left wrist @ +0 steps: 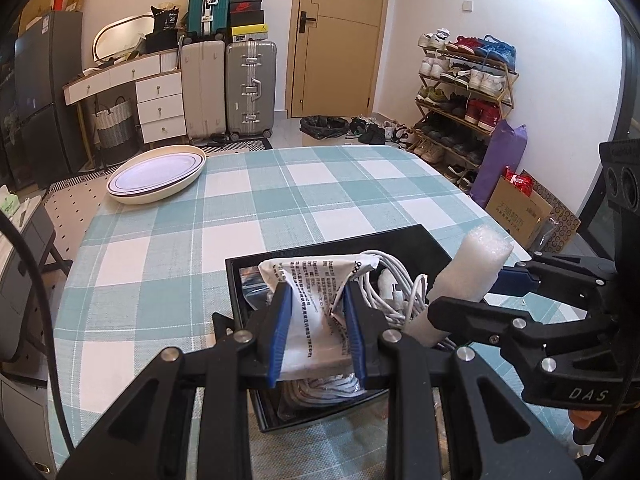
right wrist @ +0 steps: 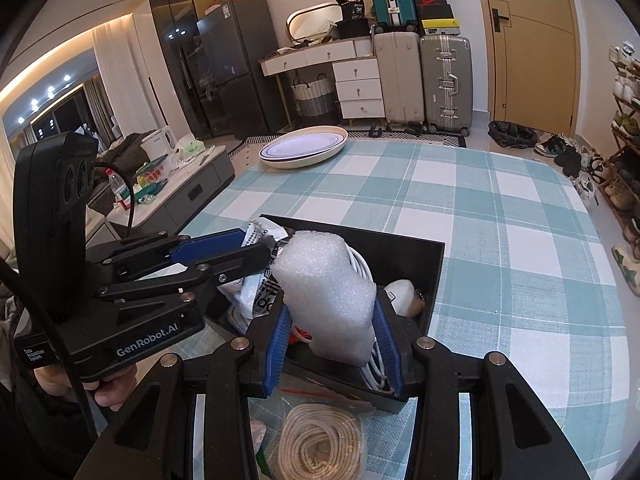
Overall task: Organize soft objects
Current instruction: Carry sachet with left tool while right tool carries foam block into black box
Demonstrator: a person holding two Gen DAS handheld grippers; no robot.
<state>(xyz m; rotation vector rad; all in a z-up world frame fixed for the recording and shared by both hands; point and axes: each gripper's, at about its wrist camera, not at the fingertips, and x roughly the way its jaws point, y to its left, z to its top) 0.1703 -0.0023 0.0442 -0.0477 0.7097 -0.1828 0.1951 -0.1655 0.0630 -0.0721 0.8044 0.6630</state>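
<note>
A black box (left wrist: 404, 240) (right wrist: 434, 276) sits on the checked tablecloth near me. My left gripper (left wrist: 316, 300) is shut on a white printed packet (left wrist: 312, 304) and holds it over the box; the gripper also shows in the right wrist view (right wrist: 260, 246). My right gripper (right wrist: 332, 320) is shut on a white foam piece (right wrist: 328, 292) above the box; in the left wrist view the gripper (left wrist: 468, 292) comes in from the right with the foam (left wrist: 472, 268). White cables (left wrist: 396, 292) lie in the box. A bagged coil of cord (right wrist: 320, 444) lies below the right gripper.
A stack of oval plates (left wrist: 156, 174) (right wrist: 304, 148) stands at the table's far left corner. Beyond the table are suitcases (left wrist: 248, 88), a shoe rack (left wrist: 464, 92) on the right and a low cabinet (right wrist: 180, 184) on the left.
</note>
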